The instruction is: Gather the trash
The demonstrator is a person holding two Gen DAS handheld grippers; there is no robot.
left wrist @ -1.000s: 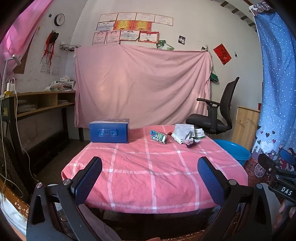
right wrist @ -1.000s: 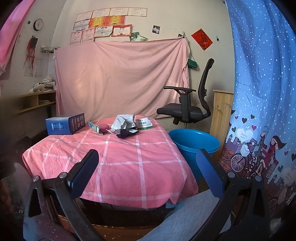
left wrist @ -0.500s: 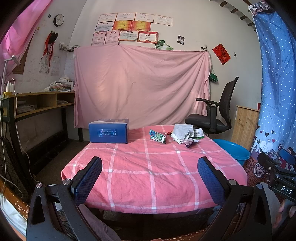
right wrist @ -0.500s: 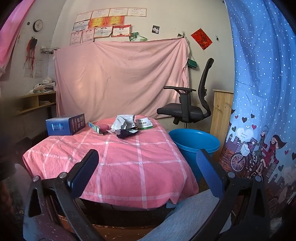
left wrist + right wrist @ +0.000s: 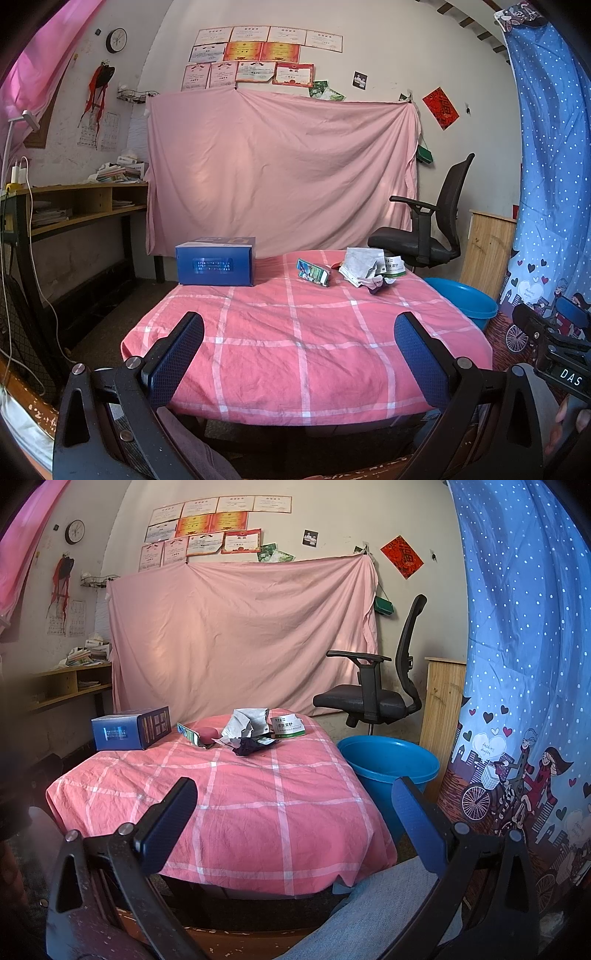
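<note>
Left wrist view shows nothing collected yet: the left gripper [image 5: 299, 354] hangs spread and empty at the table's near edge, the trash pile [image 5: 365, 267] lies untouched at the far side, the blue bucket [image 5: 388, 764] waits right, and the right gripper [image 5: 295, 812] gapes empty too.

Checked tablecloth [image 5: 295, 332]: matt pink cloth, creased. Blue box [image 5: 215, 261]: glossy card. Crumpled paper [image 5: 245, 723]: white, rough folds. Blue basin [image 5: 388, 764]: smooth plastic. Gripper pads [image 5: 168, 827]: textured, matt.
</note>
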